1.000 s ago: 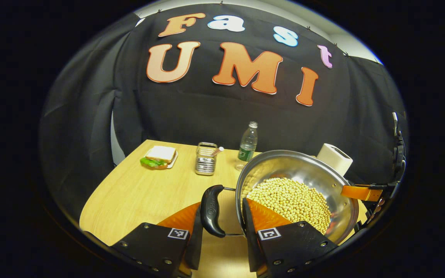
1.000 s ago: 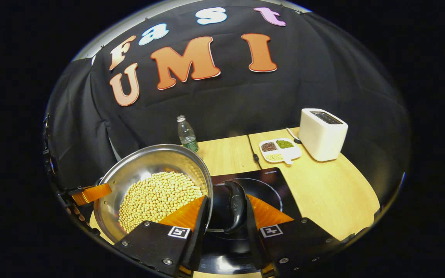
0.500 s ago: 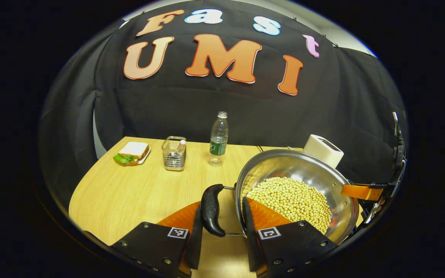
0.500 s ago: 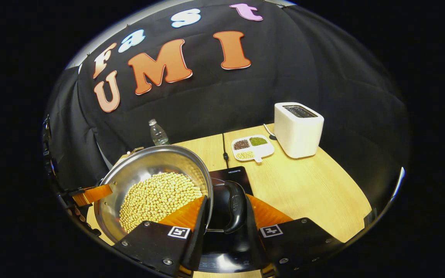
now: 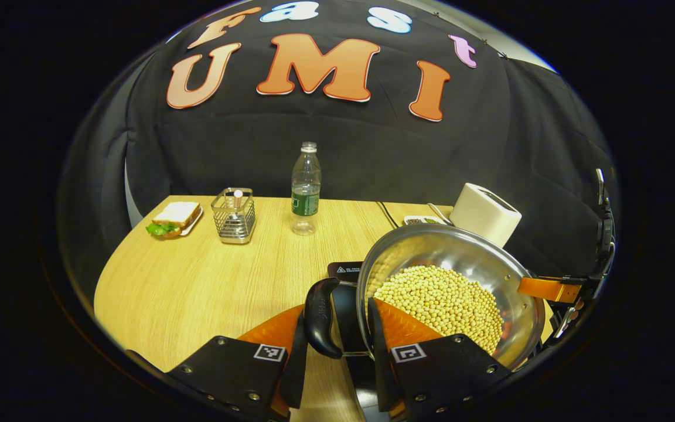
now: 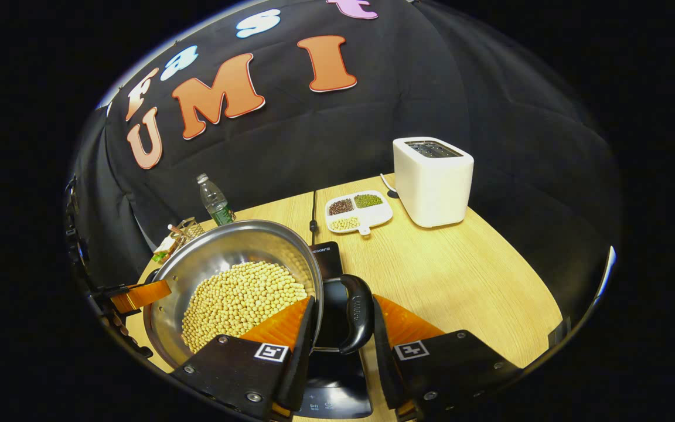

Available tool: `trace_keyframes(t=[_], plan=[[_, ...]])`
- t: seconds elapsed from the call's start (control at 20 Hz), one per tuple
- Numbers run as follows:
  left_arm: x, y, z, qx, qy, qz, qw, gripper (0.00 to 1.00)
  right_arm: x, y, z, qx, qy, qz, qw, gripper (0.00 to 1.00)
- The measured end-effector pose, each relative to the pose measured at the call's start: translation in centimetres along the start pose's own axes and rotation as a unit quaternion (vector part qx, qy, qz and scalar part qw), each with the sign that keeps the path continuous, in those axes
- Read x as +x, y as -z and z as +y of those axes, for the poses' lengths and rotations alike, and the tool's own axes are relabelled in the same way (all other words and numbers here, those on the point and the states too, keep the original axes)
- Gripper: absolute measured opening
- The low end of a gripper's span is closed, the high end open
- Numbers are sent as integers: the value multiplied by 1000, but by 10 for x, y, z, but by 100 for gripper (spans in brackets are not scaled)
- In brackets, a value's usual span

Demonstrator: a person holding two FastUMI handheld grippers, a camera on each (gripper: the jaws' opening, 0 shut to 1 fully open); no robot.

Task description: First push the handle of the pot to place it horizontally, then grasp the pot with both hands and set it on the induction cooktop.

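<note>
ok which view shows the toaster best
The right gripper view: the toaster stands whole on the table, its top slot and front both plain. In the left gripper view the toaster is smaller, with its lower part hidden behind the pot rim.

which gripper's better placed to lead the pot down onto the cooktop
Neither clearly; both grip a handle. Slight edge to the right gripper: beneath its handle the induction cooktop shows plainly. Left gripper sees the cooktop's corner past the pot.
</note>
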State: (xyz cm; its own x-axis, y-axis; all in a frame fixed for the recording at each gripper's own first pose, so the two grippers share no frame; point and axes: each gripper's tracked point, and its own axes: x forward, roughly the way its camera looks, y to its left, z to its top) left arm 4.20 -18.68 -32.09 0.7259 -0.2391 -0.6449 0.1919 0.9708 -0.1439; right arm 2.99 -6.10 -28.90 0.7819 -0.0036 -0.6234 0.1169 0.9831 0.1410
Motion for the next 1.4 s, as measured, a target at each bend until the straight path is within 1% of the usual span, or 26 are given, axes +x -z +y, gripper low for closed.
trace_keyframes(t=[0.35,0.4,0.45,0.5,0.55,0.6,0.65,0.7,0.75,0.8,0.85,0.9,1.05,1.15,1.25,1.35,1.4], plan=[[13,14,10,-14,-2,16,1000,50,7,7,4,-2,-5,16,1000,52],[14,15,11,-13,-1,20,1000,51,8,6,5,1,-10,16,1000,48],[11,16,11,-8,2,23,1000,52,9,5,6,1,-16,17,1000,52],[7,7,11,0,4,9,1000,53,9,5,4,-3,-20,18,1000,54],[-1,-7,13,9,0,-12,1000,59,7,2,3,-12,-17,11,1000,55],[-11,-20,13,14,1,-30,999,64,4,-5,-2,-24,-6,-1,1000,61],[-20,-31,15,17,1,-44,999,75,-1,-17,-5,-40,0,-20,999,58],[-27,-40,19,16,4,-55,998,87,-11,-31,-6,-53,5,-41,998,69],[-37,-51,27,15,-2,-68,998,95,-22,-46,-5,-63,10,-62,996,81],[-48,-62,37,18,-12,-83,996,95,-37,-59,0,-67,12,-79,994,94],[-59,-75,48,23,-23,-102,994,94,-51,-72,4,-67,10,-95,993,95],[-70,-87,58,29,-34,-119,992,94,-63,-86,7,-67,9,-112,991,94],[-109,-114,90,44,-59,-159,985,94,-100,-125,4,-69,21,-164,984,94],[-148,-131,110,38,-72,-187,979,94,-126,-145,4,-62,22,-191,979,94],[-186,-152,137,36,-94,-226,969,93,-152,-161,5,-53,13,-215,975,95],[-224,-167,165,38,-129,-265,955,92,-175,-175,0,-51,14,-241,969,94],[-242,-174,176,33,-139,-283,948,93,-185,-181,-3,-52,16,-251,966,94]])
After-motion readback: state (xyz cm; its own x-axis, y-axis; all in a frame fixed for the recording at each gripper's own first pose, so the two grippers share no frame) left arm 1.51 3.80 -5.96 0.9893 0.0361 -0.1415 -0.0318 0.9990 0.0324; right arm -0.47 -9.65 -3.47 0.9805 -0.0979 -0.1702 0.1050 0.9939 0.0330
